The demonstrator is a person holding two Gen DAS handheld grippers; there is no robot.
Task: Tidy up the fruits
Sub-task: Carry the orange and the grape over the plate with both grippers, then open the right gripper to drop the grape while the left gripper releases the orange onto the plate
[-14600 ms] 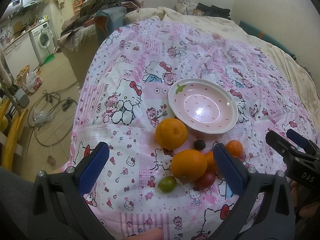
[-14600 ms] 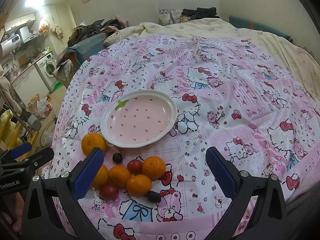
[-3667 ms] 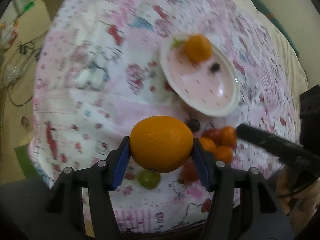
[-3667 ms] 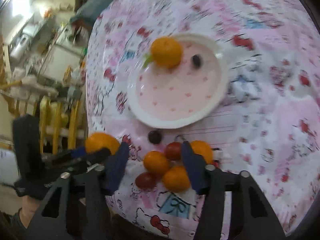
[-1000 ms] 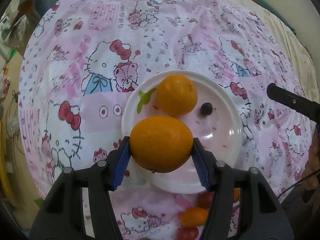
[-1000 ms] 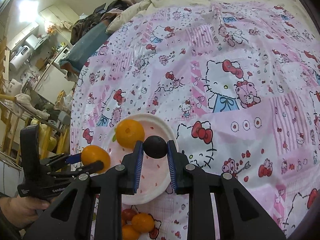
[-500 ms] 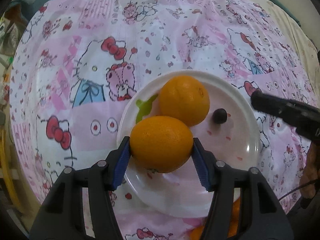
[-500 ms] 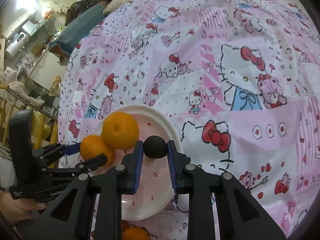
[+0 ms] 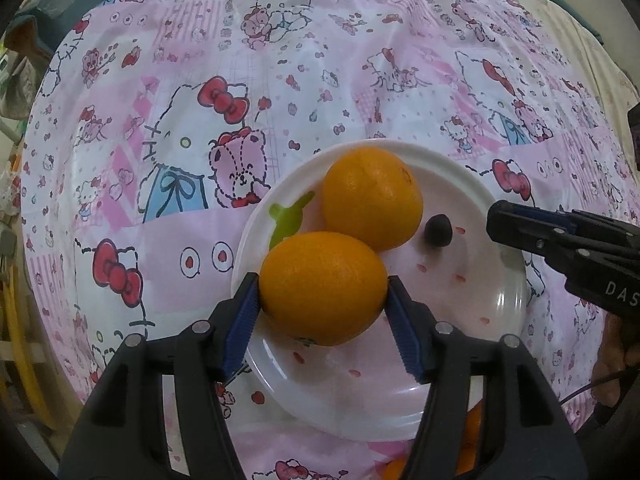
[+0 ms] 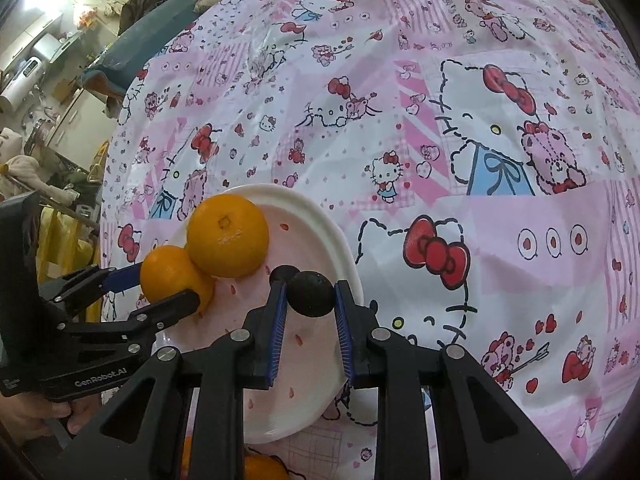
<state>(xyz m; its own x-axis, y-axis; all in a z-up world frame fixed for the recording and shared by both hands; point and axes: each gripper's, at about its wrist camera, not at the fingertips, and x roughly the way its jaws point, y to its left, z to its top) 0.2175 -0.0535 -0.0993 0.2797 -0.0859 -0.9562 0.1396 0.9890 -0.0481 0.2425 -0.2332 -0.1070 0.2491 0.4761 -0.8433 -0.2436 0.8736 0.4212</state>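
Observation:
A pink plate (image 9: 360, 384) with a white rim (image 10: 332, 232) lies on the bed sheet. On it sit one orange (image 9: 372, 198) (image 10: 228, 236) and a small dark fruit (image 9: 439, 230) (image 10: 280, 274). My left gripper (image 9: 322, 280) (image 10: 166, 286) has a second orange (image 9: 322, 300) (image 10: 168, 276) between its blue pads, low over the plate and against the first orange. Its jaws are opening, and the pads still touch the peel. My right gripper (image 10: 310, 286) (image 9: 496, 220) is shut on another dark round fruit (image 10: 311, 294), just above the plate beside the lying dark fruit.
The pink cartoon-print sheet (image 9: 280, 80) covers the whole bed. Small oranges (image 10: 260, 468) (image 9: 468, 420) lie off the plate at its near side. The bed's left edge drops to a cluttered floor (image 10: 48, 128). A hand (image 10: 40, 412) grips the left tool.
Both grippers have sunk toward the plate. The held orange now sits against the orange on the plate, and the left pads stand slightly wider. The right gripper brought its dark fruit beside the other one.

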